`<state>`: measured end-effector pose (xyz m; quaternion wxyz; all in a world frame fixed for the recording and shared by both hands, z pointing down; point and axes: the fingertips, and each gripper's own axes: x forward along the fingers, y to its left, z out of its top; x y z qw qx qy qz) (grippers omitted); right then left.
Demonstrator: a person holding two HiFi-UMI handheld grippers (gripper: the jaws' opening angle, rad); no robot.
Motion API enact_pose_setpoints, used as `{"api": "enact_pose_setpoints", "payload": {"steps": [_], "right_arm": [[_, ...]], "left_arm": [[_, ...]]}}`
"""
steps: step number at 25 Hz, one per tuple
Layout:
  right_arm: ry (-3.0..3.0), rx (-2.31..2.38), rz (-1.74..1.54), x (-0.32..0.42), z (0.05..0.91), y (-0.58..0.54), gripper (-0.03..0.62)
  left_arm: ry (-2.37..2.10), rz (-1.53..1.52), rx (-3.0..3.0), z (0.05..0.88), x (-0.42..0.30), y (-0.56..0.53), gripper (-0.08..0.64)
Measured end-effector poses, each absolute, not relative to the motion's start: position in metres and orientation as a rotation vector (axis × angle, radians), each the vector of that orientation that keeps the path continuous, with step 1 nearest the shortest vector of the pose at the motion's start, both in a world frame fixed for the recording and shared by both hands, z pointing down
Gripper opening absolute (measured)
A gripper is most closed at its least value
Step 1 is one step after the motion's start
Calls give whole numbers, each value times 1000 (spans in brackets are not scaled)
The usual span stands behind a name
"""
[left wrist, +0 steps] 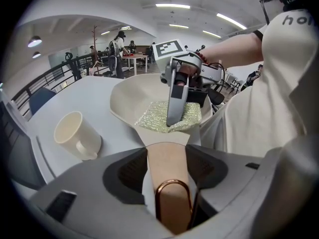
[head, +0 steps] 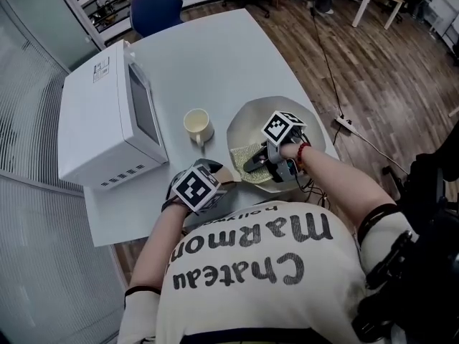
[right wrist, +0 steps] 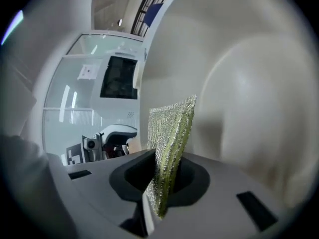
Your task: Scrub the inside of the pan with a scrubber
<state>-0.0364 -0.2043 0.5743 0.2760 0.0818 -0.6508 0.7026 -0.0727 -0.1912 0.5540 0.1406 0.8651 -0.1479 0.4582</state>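
A cream pan (head: 308, 124) lies on the white table in front of me. In the left gripper view its tan handle (left wrist: 167, 171) runs between the jaws of my left gripper (left wrist: 167, 153), which is shut on it. A glittery yellow-green scrubber (head: 246, 154) rests on the pan's inner floor (left wrist: 129, 101). My right gripper (head: 259, 162) is shut on the scrubber (right wrist: 172, 133) and points down into the pan; in the right gripper view the pan's inner wall (right wrist: 249, 98) is close behind it. In the head view my left gripper (head: 219, 181) sits at the handle's near end.
A cream mug (head: 198, 126) stands just left of the pan. A white microwave (head: 100, 120) fills the table's left side. The table's near edge runs under my arms. A blue chair (head: 154, 9) is at the far end, and cables cross the wooden floor on the right.
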Motion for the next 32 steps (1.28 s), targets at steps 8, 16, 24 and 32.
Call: {"api": "enact_pose_setpoints", "payload": {"steps": [8,16,24,32], "right_arm": [[-1628,165,1679,-16,583,-180,55],[-1573,124,1567,3,589,-164,55],[-1454,119,1220,39,599,-157,55],[-1223,194,731,111,612,-174,55]], "left_arm": [[-483,1332,2493,553,-73,-196,236],[-496,1332,2489,555,-75,-198,236],[-510,1327,2489,552,-75,-197,236],[-516,1330,2480,550,-75,-199,235]]}}
